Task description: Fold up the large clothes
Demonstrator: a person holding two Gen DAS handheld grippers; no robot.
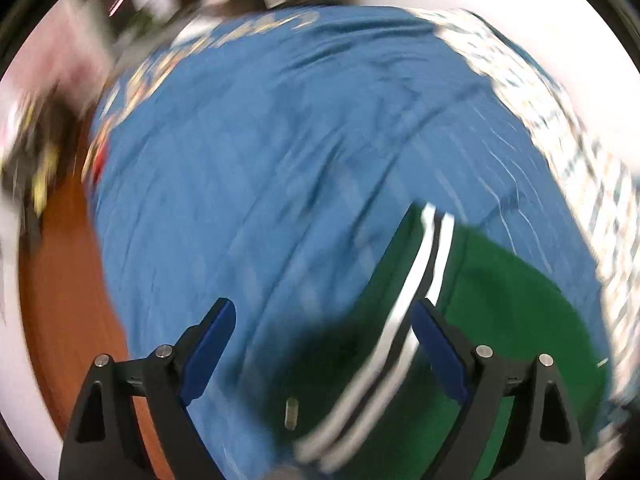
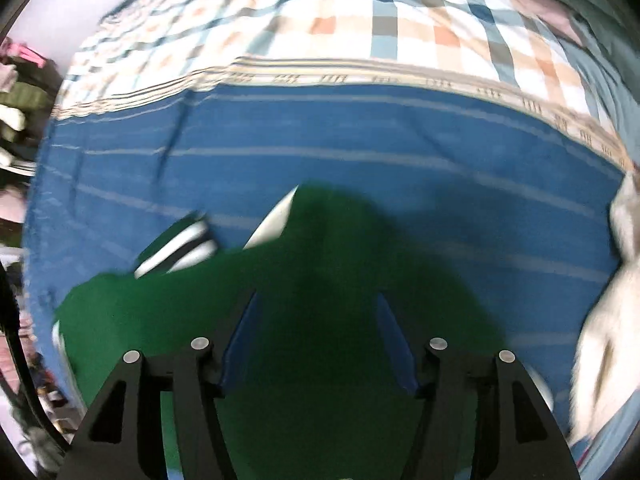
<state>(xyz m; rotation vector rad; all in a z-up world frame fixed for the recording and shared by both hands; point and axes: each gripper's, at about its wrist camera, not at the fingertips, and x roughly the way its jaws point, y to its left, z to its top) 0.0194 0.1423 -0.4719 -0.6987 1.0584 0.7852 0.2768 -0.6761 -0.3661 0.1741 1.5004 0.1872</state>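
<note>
A green garment [image 1: 516,304] with white and black stripes [image 1: 424,268] lies on a blue striped bedsheet [image 1: 260,140]. In the left wrist view it fills the lower right. My left gripper [image 1: 323,304] hangs open above its striped edge, nothing between the blue pads; the picture is blurred. In the right wrist view the green garment [image 2: 320,248] spreads under and ahead of my right gripper [image 2: 317,295], a striped part [image 2: 180,248] sticking out at left. Those jaws stand apart over the cloth without pinching it.
A checked blanket [image 2: 360,20] covers the far side of the bed beyond the blue sheet [image 2: 320,140]. A white cloth [image 2: 608,320] lies at the right edge. Orange-brown floor [image 1: 60,280] shows left of the bed, and piled clothes [image 2: 16,100] sit at the far left.
</note>
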